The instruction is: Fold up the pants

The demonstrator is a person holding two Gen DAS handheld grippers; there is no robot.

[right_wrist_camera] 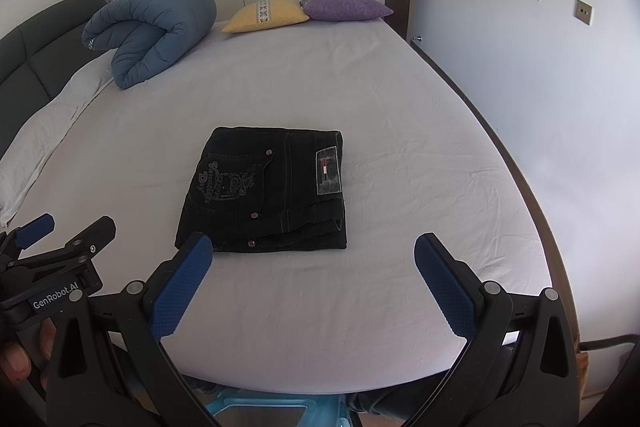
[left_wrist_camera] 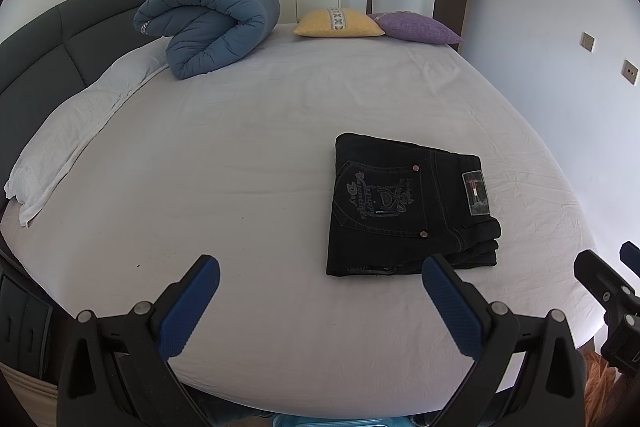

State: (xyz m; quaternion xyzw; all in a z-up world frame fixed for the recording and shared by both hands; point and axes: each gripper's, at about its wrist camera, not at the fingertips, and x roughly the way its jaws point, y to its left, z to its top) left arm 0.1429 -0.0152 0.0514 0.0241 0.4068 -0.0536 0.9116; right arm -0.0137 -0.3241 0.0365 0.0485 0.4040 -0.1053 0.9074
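Black pants [left_wrist_camera: 408, 207] lie folded into a compact square on the white bed sheet [left_wrist_camera: 240, 167], back pocket embroidery and waistband label facing up. In the right wrist view the same pants [right_wrist_camera: 268, 191] sit mid-bed, just beyond the fingertips. My left gripper [left_wrist_camera: 320, 283] is open above the near edge of the bed, nothing between its blue pads, with the pants ahead and to the right. My right gripper [right_wrist_camera: 314, 263] is open too and holds nothing. The left gripper [right_wrist_camera: 64, 227] also shows at the left edge of the right wrist view, a hand [right_wrist_camera: 24, 355] below it.
A rolled blue duvet [left_wrist_camera: 212, 23] lies at the far left of the bed by the dark headboard [left_wrist_camera: 48, 51]. A yellow pillow [left_wrist_camera: 340, 23] and a purple pillow [left_wrist_camera: 416, 27] rest at the far edge. A white towel [left_wrist_camera: 72, 131] lies along the left side. A wall [right_wrist_camera: 540, 87] stands on the right.
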